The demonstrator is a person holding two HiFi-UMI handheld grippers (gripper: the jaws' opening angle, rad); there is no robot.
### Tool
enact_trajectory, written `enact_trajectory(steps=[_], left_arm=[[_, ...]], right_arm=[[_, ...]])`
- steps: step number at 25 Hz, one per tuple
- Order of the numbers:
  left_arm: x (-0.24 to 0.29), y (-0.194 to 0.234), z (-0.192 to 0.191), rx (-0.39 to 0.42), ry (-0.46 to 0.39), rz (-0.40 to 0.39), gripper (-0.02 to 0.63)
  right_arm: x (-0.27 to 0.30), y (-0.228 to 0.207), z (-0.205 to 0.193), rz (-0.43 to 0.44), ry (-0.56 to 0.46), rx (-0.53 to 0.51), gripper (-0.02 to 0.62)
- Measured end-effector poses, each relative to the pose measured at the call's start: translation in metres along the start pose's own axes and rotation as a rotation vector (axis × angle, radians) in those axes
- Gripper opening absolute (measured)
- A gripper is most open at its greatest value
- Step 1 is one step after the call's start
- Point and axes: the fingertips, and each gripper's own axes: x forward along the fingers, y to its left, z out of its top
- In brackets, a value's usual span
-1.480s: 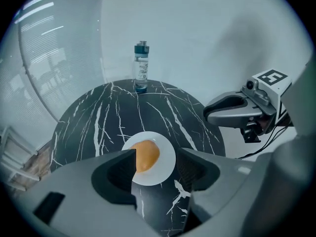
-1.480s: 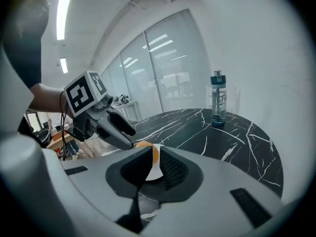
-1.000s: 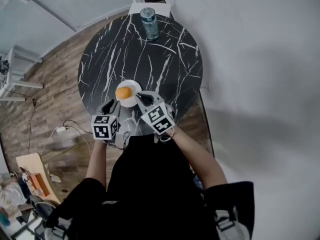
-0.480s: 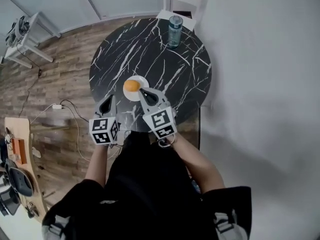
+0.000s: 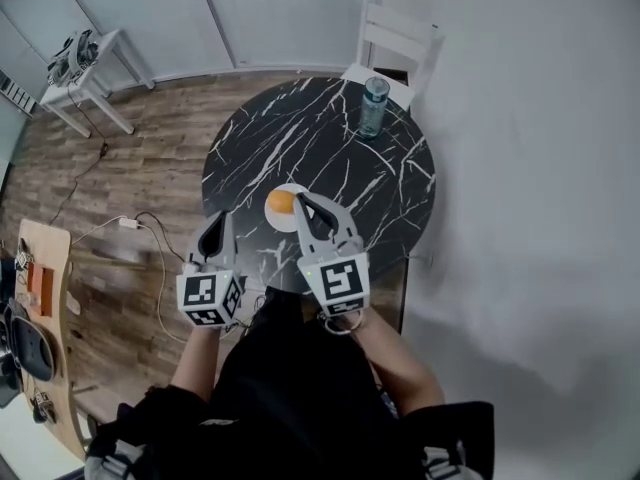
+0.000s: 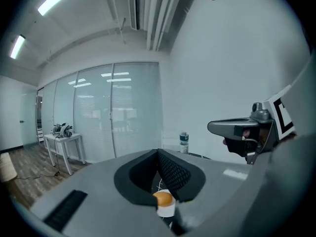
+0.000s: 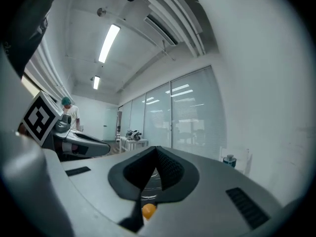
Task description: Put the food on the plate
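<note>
An orange round piece of food [image 5: 280, 201] lies on a small white plate [image 5: 291, 219] near the front of the round black marble table [image 5: 330, 158]. My left gripper [image 5: 214, 231] hovers over the table's front left edge, left of the plate, shut and empty. My right gripper [image 5: 303, 202] is also shut and empty, its tip just right of the food above the plate. In the left gripper view the food [image 6: 163, 199] and plate [image 6: 167, 211] show below the closed jaws. The right gripper view shows the food [image 7: 148, 210] low under its closed jaws.
A water bottle [image 5: 373, 106] stands at the table's far side, with a white chair [image 5: 396, 44] behind it. A small white side table [image 5: 92, 60] is at the far left. A cable [image 5: 150, 230] lies on the wooden floor, and a wooden board [image 5: 42, 298] is at the left.
Both grippers have drawn back from the plate towards me. The left gripper's jaws have shut with nothing in them. The food stays on the plate, and the head view has shifted.
</note>
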Motion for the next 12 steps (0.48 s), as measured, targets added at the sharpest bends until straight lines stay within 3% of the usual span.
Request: enact_trajectory(steps=[5, 8, 12], left_arm=[[-0.006, -0.012, 0.020, -0.001, -0.046, -0.023, 0.000], [-0.010, -0.013, 0.025, 0.028, -0.053, -0.017, 0.000], [-0.013, -0.017, 0.026, 0.009, -0.051, -0.028, 0.000]], right_arm=[[-0.012, -0.003, 0.023, -0.004, -0.050, 0.014, -0.003], [-0.019, -0.001, 0.028, -0.011, -0.049, -0.006, -0.003], [-0.022, 0.000, 0.032, -0.019, -0.046, -0.002, -0.003]])
